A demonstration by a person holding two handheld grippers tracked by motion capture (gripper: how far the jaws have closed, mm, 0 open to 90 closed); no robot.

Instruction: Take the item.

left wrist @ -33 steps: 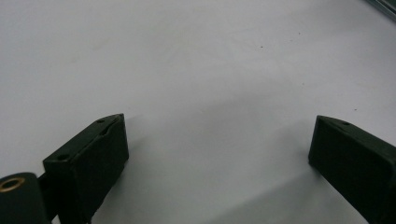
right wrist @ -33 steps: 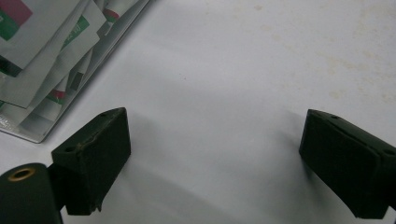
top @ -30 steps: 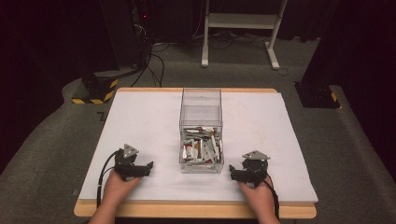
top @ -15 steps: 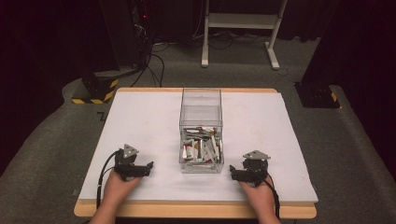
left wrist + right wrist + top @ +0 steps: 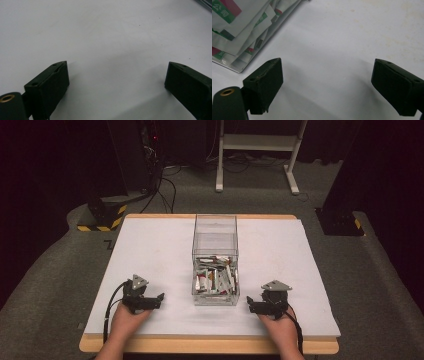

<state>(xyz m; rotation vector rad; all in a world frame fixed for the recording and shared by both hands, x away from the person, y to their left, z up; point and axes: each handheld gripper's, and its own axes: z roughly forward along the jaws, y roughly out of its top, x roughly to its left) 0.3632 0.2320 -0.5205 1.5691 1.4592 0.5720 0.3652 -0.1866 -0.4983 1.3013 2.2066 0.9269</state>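
Fingers (image 5: 262, 85) gape near clear box (image 5: 215, 240) of packets (image 5: 215, 277).

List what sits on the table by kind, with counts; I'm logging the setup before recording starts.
Clear plastic box: 1
Pile of sachets inside the box: 1 pile, too many overlapping to count singly
Handheld grippers: 2, left gripper and right gripper, both open and empty
Total: 4

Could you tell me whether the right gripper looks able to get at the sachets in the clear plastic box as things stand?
Probably yes: the right gripper rests open beside the clear plastic box, whose top looks open, with bare white table between them and the white sachets.
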